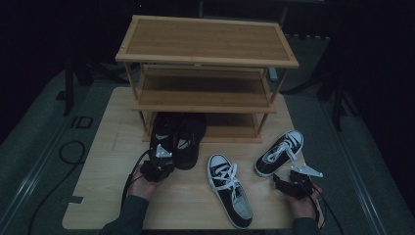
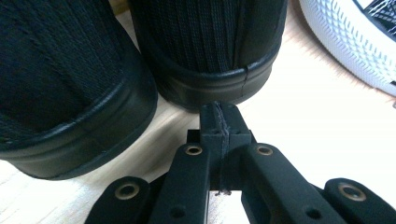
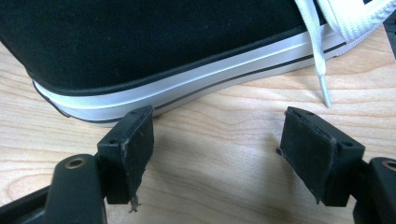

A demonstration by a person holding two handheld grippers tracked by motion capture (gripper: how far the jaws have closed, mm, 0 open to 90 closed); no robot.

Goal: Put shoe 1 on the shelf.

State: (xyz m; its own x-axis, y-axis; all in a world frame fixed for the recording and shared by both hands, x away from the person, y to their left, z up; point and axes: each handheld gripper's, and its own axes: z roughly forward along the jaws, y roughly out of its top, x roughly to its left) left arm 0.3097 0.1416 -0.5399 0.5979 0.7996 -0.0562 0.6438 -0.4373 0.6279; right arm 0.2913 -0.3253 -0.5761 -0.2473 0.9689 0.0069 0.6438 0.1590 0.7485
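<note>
Two all-black shoes [image 1: 177,138] lie side by side at the foot of a wooden shoe rack [image 1: 205,73], heels toward me. My left gripper [image 1: 157,169] sits just behind them, jaws shut with nothing between; in the left gripper view its tip [image 2: 219,122] nearly touches the heel of the right black shoe [image 2: 210,51], with the other black shoe [image 2: 65,93] at the left. Two black-and-white sneakers lie on the table: one in the middle [image 1: 229,188], one at the right [image 1: 280,152]. My right gripper [image 1: 288,183] stands open just behind the right sneaker's heel [image 3: 154,51].
The rack has three shelves; the top shelf [image 1: 205,39] and middle shelf [image 1: 205,90] are bare. A light wooden table [image 1: 107,161] carries everything. A white lace end [image 3: 323,88] lies on the wood near my right jaws. Cables trail off the table's left side [image 1: 68,152].
</note>
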